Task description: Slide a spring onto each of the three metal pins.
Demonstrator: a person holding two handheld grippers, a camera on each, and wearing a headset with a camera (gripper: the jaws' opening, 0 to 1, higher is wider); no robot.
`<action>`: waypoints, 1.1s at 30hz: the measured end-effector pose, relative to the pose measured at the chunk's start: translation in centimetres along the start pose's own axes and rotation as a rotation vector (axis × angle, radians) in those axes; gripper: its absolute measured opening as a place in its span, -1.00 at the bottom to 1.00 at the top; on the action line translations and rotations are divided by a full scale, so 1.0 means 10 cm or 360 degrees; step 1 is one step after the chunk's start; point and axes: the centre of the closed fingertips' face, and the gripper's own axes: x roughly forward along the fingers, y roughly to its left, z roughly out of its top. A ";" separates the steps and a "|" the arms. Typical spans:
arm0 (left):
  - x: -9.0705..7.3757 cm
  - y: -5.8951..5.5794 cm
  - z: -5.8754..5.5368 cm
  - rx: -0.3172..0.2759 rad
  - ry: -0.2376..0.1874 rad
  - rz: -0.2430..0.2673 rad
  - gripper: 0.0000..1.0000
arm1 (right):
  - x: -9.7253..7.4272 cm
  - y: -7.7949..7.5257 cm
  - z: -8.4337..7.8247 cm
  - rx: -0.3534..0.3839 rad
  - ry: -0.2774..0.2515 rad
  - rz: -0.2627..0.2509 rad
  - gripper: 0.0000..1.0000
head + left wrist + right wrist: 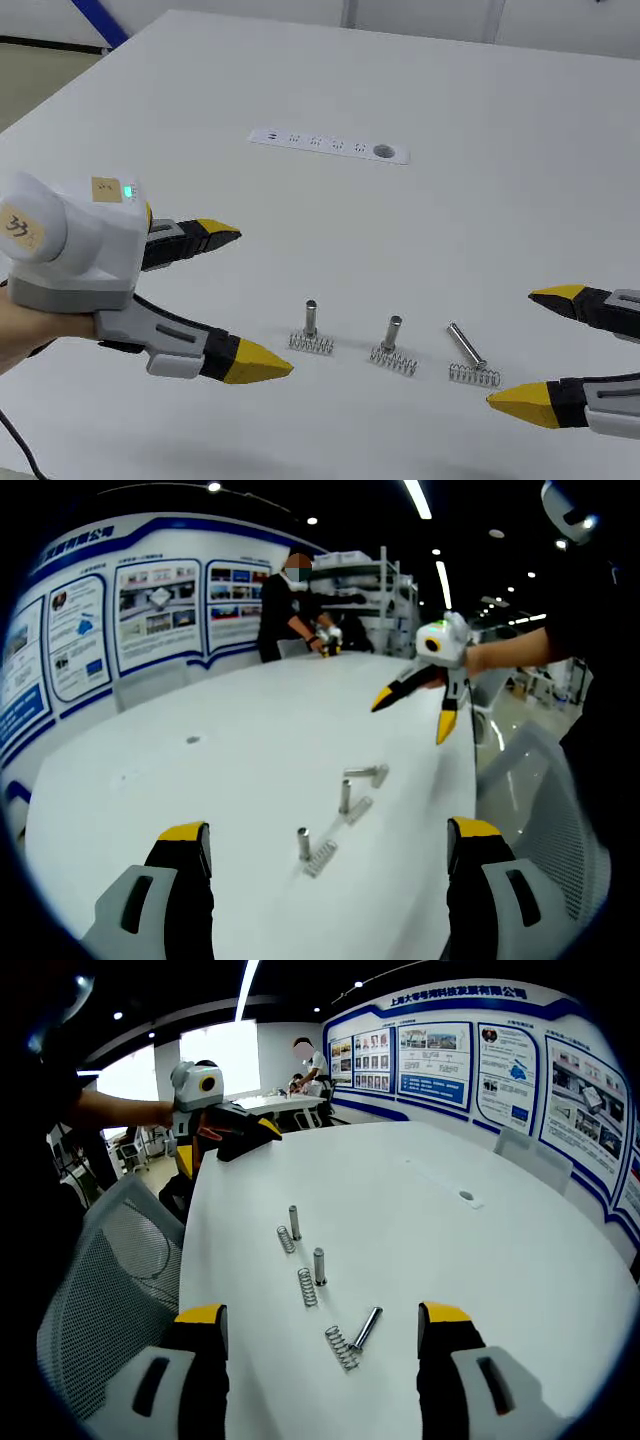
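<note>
Left tool lower left, jaws wide apart and empty (its sticker maybe reads "33"), right tool lower right likewise gaping, three pins beside loose springs bottom centre on the white table

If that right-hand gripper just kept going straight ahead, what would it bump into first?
Probably the nearest spring and the metal pin lying beside it, though the right gripper may ride above them.
</note>
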 end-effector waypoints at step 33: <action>0.03 0.00 -0.05 -0.0040 0.0005 -0.0001 0.96 | 0.26 -0.25 -0.23 0.0097 0.0110 -0.0043 0.26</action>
